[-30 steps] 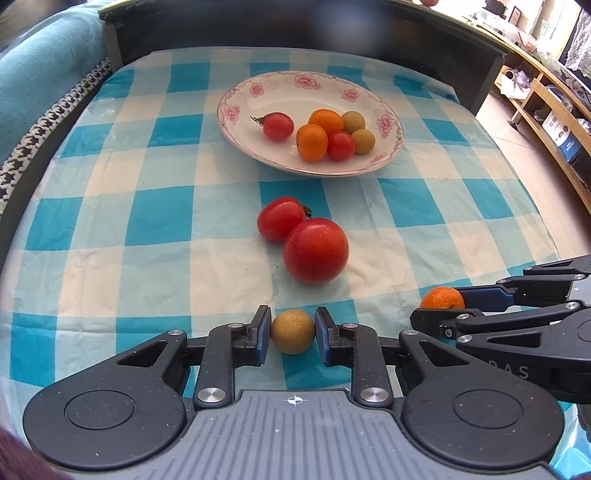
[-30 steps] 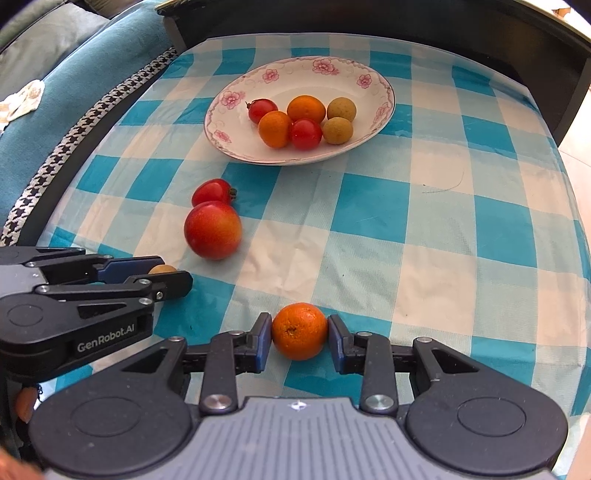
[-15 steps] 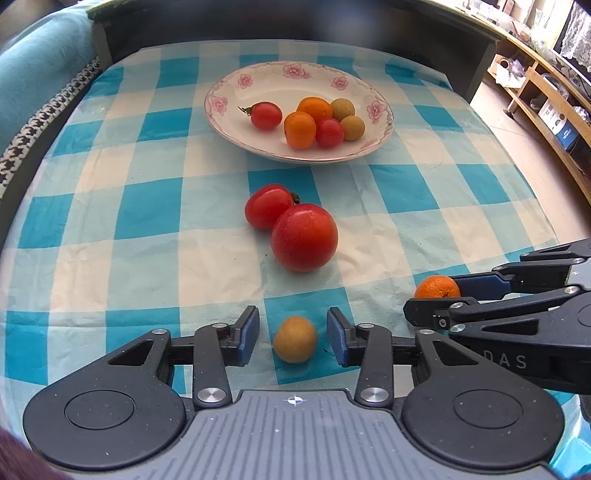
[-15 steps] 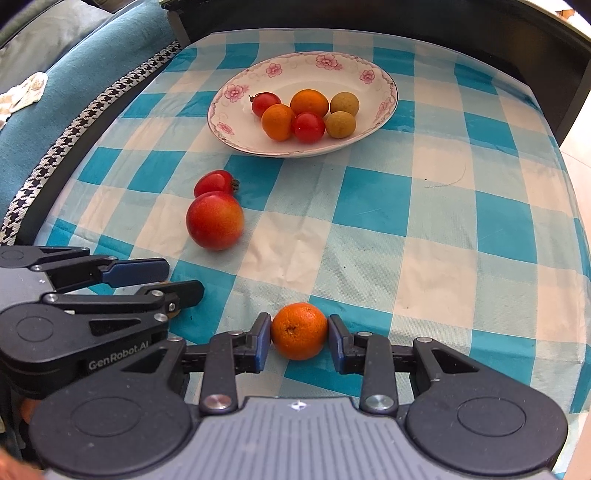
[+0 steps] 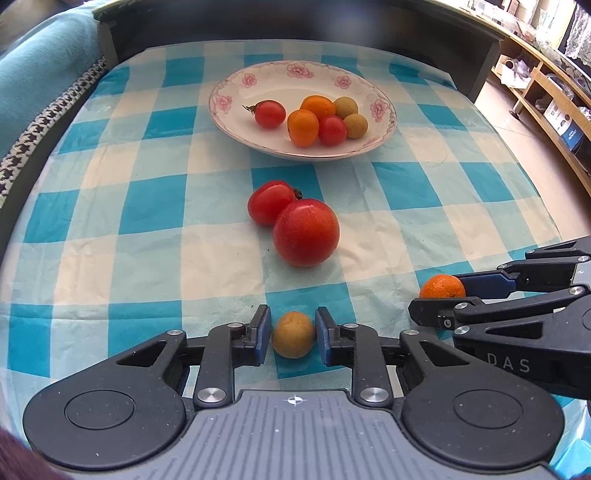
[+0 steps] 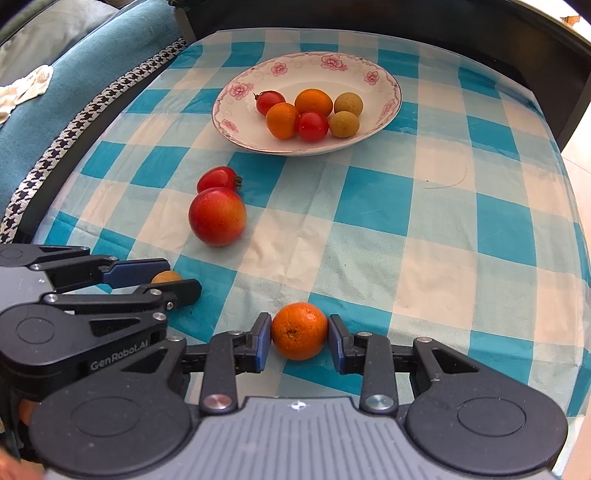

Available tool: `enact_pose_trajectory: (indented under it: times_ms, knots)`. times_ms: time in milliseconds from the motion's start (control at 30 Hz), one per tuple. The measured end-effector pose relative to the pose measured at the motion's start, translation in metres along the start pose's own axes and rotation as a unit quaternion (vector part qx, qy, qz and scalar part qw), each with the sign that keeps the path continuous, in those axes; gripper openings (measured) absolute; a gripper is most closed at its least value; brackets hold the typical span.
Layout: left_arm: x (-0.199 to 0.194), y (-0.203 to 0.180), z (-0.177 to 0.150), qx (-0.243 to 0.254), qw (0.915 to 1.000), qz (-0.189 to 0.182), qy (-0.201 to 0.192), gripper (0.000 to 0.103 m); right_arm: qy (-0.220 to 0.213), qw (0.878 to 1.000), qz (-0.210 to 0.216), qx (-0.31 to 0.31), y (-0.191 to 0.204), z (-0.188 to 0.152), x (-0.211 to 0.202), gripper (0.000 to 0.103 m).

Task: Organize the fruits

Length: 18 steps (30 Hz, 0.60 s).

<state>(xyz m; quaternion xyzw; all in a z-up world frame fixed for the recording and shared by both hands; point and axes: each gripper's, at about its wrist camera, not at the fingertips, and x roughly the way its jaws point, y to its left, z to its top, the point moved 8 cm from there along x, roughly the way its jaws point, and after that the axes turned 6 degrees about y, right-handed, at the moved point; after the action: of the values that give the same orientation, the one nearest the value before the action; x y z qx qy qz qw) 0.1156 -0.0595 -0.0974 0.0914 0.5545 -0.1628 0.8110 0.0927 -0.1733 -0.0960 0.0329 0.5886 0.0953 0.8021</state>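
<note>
My left gripper (image 5: 293,334) is shut on a small tan longan (image 5: 293,334) low over the checked cloth; it also shows at the left of the right wrist view (image 6: 166,280). My right gripper (image 6: 299,332) is shut on a small orange (image 6: 299,331), which shows at the right of the left wrist view (image 5: 441,287). A flowered white plate (image 5: 229,103) at the far middle holds several small fruits: tomatoes, oranges, longans. A cherry tomato (image 5: 269,206) and a bigger red fruit (image 5: 306,232) lie touching each other between the plate and my grippers.
A blue-and-white checked cloth (image 5: 147,199) covers the table. A teal sofa (image 6: 74,74) with a houndstooth band runs along the left. A dark rim (image 5: 295,22) bounds the far edge. Wooden shelves (image 5: 546,92) stand at the right.
The left jaws opened half a second ago with the longan on the cloth, and have now closed on it again. The right gripper has kept its grip on the orange.
</note>
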Motion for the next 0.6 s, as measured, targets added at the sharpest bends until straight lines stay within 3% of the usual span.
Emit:
enact_pose_trajectory:
  times_ms: [600]
  knots:
    - [-0.018, -0.002, 0.009, -0.006, 0.9997, -0.008, -0.023, 0.032, -0.026, 1.000, 0.001, -0.005, 0.003, 0.003, -0.016, 0.034]
